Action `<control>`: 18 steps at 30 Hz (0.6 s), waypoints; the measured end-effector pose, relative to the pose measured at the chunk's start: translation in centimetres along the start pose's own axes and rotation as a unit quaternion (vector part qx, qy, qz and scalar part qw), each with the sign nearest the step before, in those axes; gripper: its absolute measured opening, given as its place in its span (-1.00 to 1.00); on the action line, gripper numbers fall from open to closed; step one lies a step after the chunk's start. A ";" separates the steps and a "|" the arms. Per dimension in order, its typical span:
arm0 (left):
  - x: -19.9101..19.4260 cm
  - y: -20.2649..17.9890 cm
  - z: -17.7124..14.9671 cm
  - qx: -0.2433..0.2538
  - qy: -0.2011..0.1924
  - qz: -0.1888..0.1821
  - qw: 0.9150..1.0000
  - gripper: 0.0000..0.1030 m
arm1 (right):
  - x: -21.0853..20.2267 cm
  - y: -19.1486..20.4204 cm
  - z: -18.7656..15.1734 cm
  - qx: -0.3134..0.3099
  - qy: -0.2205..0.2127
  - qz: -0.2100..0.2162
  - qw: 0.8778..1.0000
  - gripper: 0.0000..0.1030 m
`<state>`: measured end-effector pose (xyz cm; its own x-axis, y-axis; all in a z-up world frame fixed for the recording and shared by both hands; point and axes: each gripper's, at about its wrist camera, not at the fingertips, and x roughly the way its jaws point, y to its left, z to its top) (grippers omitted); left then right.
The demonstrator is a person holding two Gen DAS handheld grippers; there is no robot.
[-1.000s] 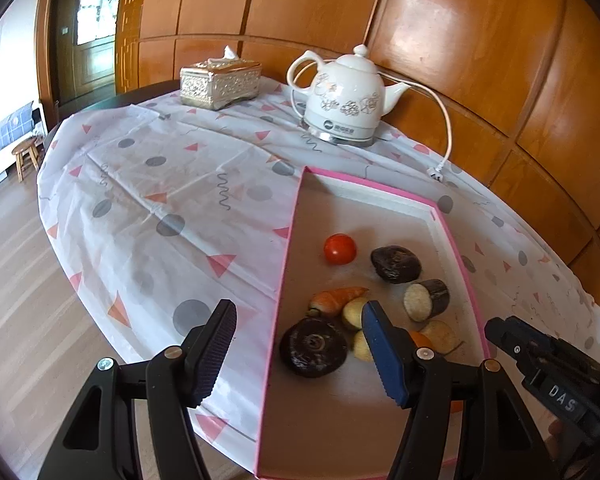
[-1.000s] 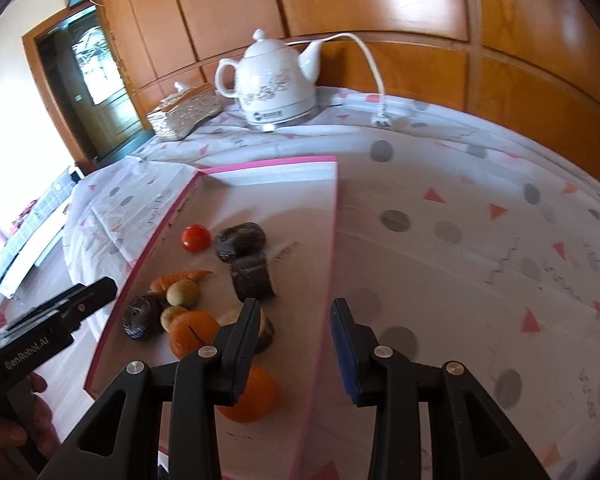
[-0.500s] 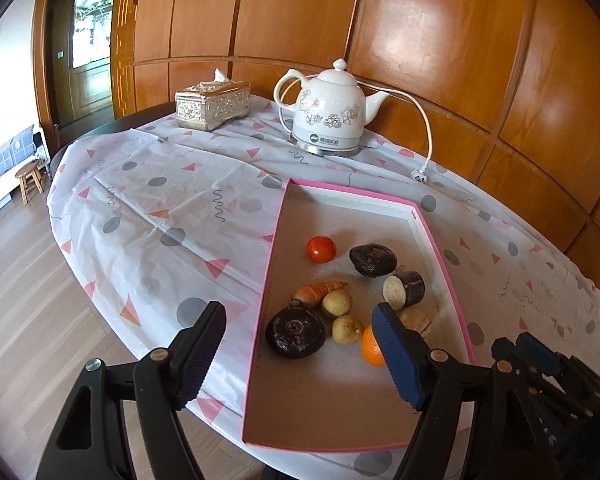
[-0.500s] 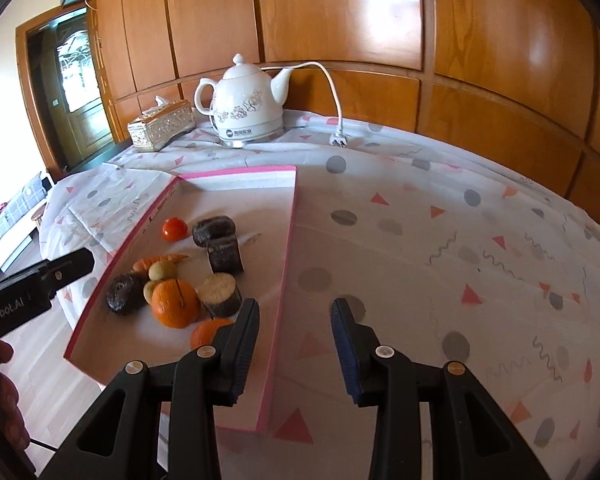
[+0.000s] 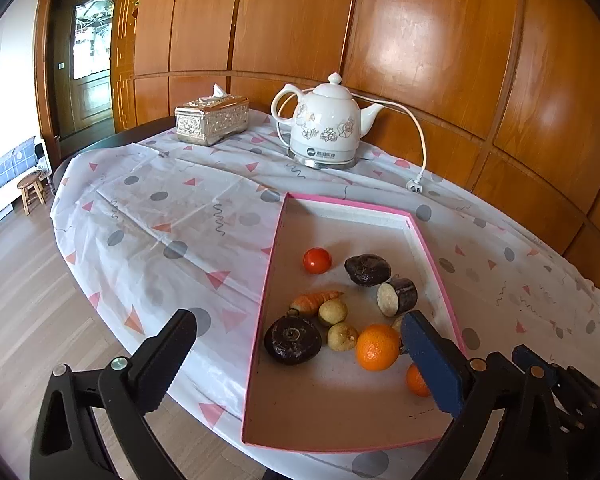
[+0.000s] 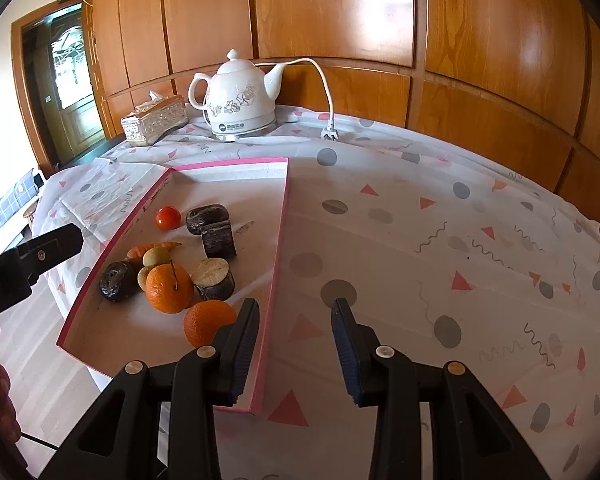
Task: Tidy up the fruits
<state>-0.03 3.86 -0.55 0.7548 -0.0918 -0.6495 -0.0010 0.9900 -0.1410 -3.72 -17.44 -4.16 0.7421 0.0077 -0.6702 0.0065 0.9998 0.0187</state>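
Note:
A pink-rimmed tray (image 5: 274,264) (image 6: 282,216) lies on the patterned tablecloth. It holds a red tomato (image 5: 317,260) (image 6: 168,218), a small carrot (image 5: 314,300), two oranges (image 5: 377,347) (image 6: 208,320), two pale round fruits (image 5: 332,312) and several dark-skinned pieces (image 5: 293,340). My left gripper (image 5: 298,332) hovers over the tray's near end, its jaws opening wide and gripping nothing. My right gripper (image 6: 295,312) hangs above the tray's right wall, jaws a little apart and empty. The nearer orange sits just left of its left finger (image 6: 244,332).
A white electric kettle (image 5: 326,128) with its cord and plug (image 5: 414,186) stands at the back of the table, a tissue box (image 5: 212,118) to its left. Wood panelling rises behind. The table's edge drops to the floor on the left, where a small stool (image 5: 31,190) stands.
Both grippers have drawn back from the tray, so more of it shows. The left jaws have spread much wider. The larger orange, earlier half hidden behind the left gripper's finger, lies in plain view.

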 end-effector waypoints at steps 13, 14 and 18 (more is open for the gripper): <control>-0.8 -0.8 0.4 0.020 -0.027 0.017 0.999 0.99 | 0.0 -0.4 -0.1 0.005 -0.002 -0.002 1.000 -0.27; -0.8 -0.8 0.4 0.020 -0.026 0.018 0.999 0.99 | 0.0 -0.4 -0.1 0.007 -0.001 -0.002 1.000 -0.27; -0.8 -0.9 0.5 0.020 -0.024 0.022 0.999 0.99 | 0.1 -0.6 -0.1 0.010 -0.001 -0.003 1.000 -0.27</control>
<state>-0.34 3.10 0.45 0.7853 -0.0447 -0.6175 -0.0082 0.9965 -0.0826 -3.75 -18.05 -4.35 0.7428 0.0026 -0.6695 0.0238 0.9993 0.0302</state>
